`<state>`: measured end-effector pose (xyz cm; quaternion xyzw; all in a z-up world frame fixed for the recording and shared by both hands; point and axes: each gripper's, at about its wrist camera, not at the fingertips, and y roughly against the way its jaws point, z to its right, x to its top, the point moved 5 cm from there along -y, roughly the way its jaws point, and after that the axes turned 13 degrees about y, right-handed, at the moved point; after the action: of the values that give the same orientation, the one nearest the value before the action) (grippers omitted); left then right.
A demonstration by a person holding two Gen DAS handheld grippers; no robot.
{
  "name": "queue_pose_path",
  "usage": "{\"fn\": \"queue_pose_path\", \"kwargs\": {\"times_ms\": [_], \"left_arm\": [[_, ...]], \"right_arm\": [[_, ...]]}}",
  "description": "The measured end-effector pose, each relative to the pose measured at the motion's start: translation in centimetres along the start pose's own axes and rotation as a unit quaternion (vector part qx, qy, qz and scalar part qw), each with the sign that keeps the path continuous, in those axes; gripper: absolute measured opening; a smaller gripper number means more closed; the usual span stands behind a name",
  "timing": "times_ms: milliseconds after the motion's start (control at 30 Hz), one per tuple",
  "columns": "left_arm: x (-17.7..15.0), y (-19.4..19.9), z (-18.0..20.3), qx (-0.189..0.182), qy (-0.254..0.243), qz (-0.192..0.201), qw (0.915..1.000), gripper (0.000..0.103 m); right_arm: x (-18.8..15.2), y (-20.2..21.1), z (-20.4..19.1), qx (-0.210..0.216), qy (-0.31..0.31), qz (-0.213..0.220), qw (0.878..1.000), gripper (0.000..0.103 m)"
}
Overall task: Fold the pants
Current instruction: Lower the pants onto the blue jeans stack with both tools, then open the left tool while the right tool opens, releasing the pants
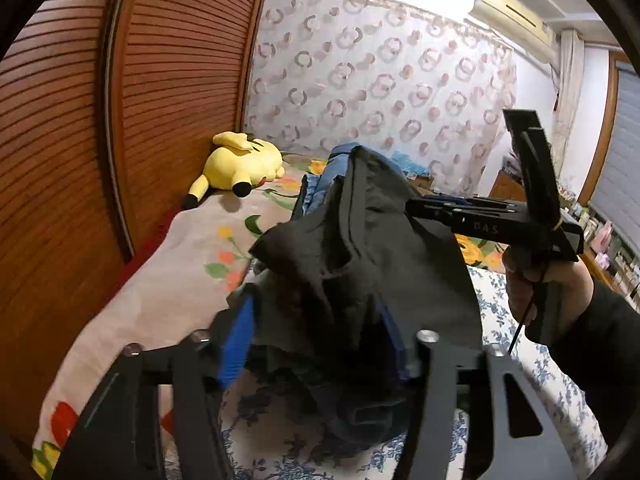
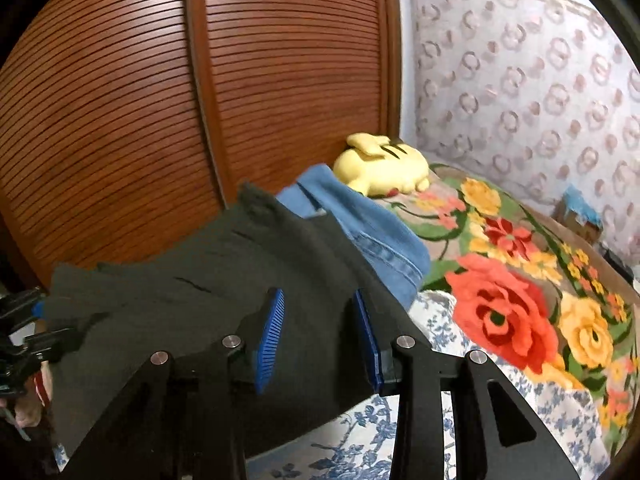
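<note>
Risking a slump back onto the bed (image 2: 400, 432) — dark pants (image 2: 224, 280) draping mid-frame between both sets of spread blue fingers (image 2: 269, 336), neither left gripper (image 1: 312, 344) nor right gripper (image 2: 318, 340) pinching — fabric sliding, fold unravelling.

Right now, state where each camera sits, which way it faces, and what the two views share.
Left wrist: on the left gripper, facing along the bed to the curtain; shows its open fingers around dark pants, plus the right gripper and hand.
Right wrist: on the right gripper, facing the wooden doors; jaws apart over the pants.
Shared: pants, jeans, yellow plush, bed.
</note>
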<state>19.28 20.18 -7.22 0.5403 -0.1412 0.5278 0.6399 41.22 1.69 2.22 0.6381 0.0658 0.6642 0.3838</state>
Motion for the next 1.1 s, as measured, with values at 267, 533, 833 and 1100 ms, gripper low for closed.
{"fn": "queue_pose_path", "kwargs": {"times_ms": [267, 533, 833, 1100], "left_arm": [[-0.2, 0.3, -0.1, -0.009, -0.008, -0.012, 0.9999, 0.084], [-0.3, 1.3, 0.1, 0.003, -0.025, -0.004, 0.9997, 0.089], [-0.3, 3.0, -0.2, 0.008, -0.032, 0.01, 0.9994, 0.098], [-0.7, 5.2, 0.5, -0.002, -0.039, 0.019, 0.9991, 0.103]], "right_arm": [[0.0, 1.0, -1.2, -0.015, -0.007, 0.008, 1.0, 0.037], [-0.8, 1.0, -1.5, -0.018, -0.013, -0.001, 1.0, 0.037], [-1.5, 4.1, -3.0, -0.02, -0.014, 0.016, 1.0, 0.056], [-2.6, 7.7, -5.4, -0.027, -0.016, 0.031, 0.999, 0.078]]}}
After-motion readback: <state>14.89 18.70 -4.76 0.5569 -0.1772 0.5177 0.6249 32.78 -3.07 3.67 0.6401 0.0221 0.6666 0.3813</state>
